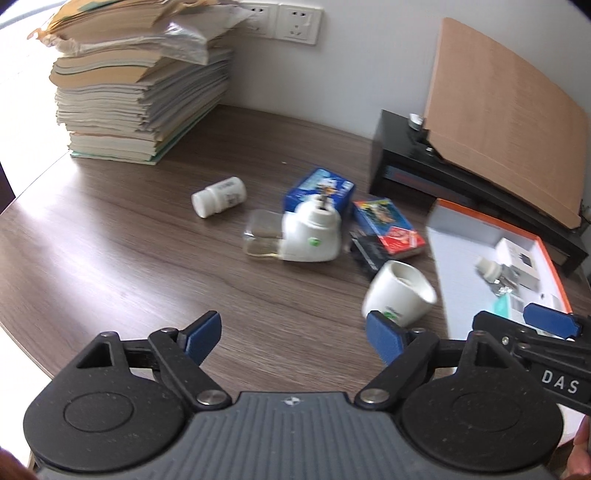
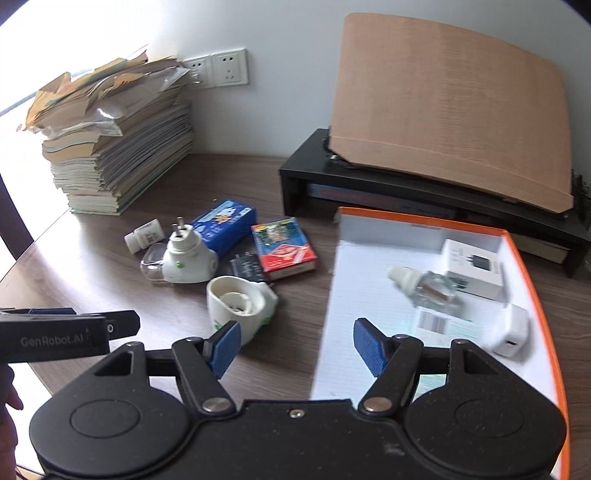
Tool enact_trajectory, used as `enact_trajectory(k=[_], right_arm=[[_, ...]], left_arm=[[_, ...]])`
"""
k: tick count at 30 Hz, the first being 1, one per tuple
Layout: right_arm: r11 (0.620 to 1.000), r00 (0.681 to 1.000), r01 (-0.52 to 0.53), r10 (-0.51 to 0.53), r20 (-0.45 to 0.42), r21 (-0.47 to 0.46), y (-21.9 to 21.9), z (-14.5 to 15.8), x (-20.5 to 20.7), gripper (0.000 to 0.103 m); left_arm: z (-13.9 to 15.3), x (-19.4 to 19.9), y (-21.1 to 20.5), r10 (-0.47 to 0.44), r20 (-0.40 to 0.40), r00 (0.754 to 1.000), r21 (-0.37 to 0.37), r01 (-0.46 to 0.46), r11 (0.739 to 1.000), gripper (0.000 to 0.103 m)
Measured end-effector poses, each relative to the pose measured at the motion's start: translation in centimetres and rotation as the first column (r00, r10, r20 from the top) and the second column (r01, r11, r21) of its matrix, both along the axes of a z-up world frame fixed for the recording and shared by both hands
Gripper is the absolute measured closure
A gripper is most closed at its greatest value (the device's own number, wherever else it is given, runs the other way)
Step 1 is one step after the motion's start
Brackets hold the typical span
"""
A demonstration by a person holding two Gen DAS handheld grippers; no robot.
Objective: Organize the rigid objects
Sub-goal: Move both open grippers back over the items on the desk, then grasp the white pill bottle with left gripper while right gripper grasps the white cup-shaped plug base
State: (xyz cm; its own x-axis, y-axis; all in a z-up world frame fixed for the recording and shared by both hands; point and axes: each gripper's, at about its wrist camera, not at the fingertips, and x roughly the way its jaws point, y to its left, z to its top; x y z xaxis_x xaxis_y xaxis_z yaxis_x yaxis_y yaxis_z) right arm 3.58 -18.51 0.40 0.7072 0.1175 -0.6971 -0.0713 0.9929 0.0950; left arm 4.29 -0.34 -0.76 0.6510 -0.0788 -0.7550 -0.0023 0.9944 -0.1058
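Note:
On the wooden desk lie a white pill bottle (image 1: pixel 218 196) (image 2: pixel 144 235), a white plug-in vaporiser with a clear bottle (image 1: pixel 306 236) (image 2: pixel 184 258), a blue box (image 1: pixel 319 190) (image 2: pixel 223 225), a colourful card pack (image 1: pixel 388 227) (image 2: pixel 282 247) and a second white vaporiser shell (image 1: pixel 400 297) (image 2: pixel 238 302). An orange-rimmed white tray (image 1: pixel 458 251) (image 2: pixel 369 266) holds a glass bottle (image 2: pixel 424 284), a white charger box (image 2: pixel 474 267) and a white charger (image 2: pixel 511 330). My left gripper (image 1: pixel 293 338) is open over bare desk. My right gripper (image 2: pixel 297 345) is open above the tray's left edge, empty.
A tall stack of books (image 1: pixel 140 92) (image 2: pixel 118 147) stands at the back left under wall sockets (image 1: pixel 295 20). A black stand (image 2: pixel 406 192) carrying a brown board (image 2: pixel 450 107) is behind the tray. A small black item (image 2: pixel 247 267) lies by the card pack.

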Motion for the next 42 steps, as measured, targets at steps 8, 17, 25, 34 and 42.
enact_trajectory(k=[8, 17, 25, 34, 42], right_arm=[[1.0, 1.0, -0.005, 0.005, -0.021, -0.001, 2.5, -0.8, 1.7, 0.023], [0.999, 0.998, 0.037, -0.036, -0.042, 0.016, 4.0, -2.1, 3.4, 0.023], [0.998, 0.997, 0.061, -0.059, -0.055, 0.022, 5.5, -3.2, 4.8, 0.021], [0.996, 0.994, 0.088, -0.086, -0.063, 0.025, 6.5, -4.5, 6.0, 0.02], [0.995, 0.994, 0.1, -0.099, -0.05, 0.017, 7.3, -5.5, 7.3, 0.018]], left_arm=[[-1.0, 2.7, 3.9, 0.014, 0.013, 1.0, 0.021, -0.015, 1.0, 0.012], [-2.3, 9.4, 8.0, -0.042, 0.032, 0.999, 0.047, 0.041, 0.998, 0.011], [-4.3, 14.3, 9.0, -0.125, 0.043, 0.991, 0.075, 0.122, 0.99, 0.012], [-6.2, 16.7, 9.0, -0.229, 0.054, 0.972, 0.076, 0.225, 0.971, 0.03], [-6.0, 15.9, 8.8, -0.264, 0.074, 0.962, 0.076, 0.258, 0.963, 0.07]])
